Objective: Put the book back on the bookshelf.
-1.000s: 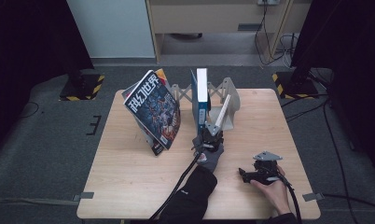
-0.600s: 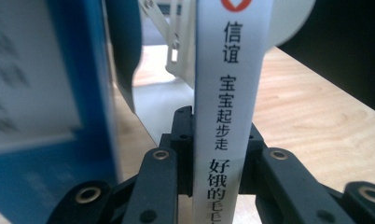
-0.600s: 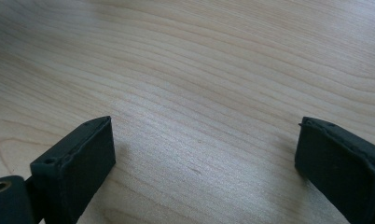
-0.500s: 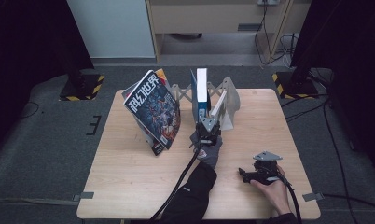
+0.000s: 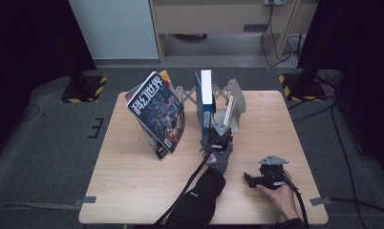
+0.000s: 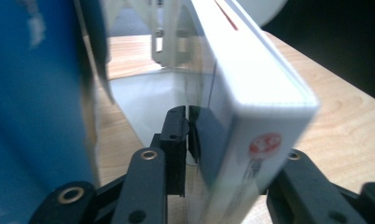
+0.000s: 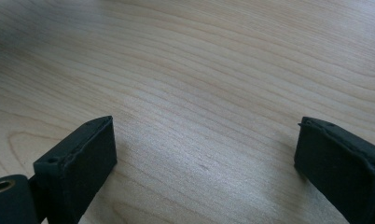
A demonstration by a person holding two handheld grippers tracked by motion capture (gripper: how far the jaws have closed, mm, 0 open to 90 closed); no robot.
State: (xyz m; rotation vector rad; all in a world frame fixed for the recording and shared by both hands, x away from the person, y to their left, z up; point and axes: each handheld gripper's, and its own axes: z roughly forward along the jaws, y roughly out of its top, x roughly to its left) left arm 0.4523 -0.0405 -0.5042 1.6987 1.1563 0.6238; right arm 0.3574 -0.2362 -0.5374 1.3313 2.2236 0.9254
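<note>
A white book [image 5: 234,109] leans at the right end of a white folding rack [image 5: 185,93]. An upright blue book [image 5: 205,95] stands beside it. My left gripper [image 5: 218,128] reaches at the white book [image 6: 251,107] from the near side, and its jaws straddle the book's lower edge. These jaws have just been opening. A thin gap shows between the left pad [image 6: 176,135] and the cover, and the right pad is hidden behind the book. My right gripper [image 5: 251,180] rests on the table [image 5: 133,181] at the front right. It stands open [image 7: 206,144] over bare wood.
A colourful magazine [image 5: 159,114] leans against the rack's left end. The blue book [image 6: 36,93] stands close to the left of my left gripper's jaws. Cables trail from both grippers towards the table's front edge.
My left gripper has edged a little toward the rack with the white book, which now leans steeper against the rack's end. The right gripper has stayed put.
</note>
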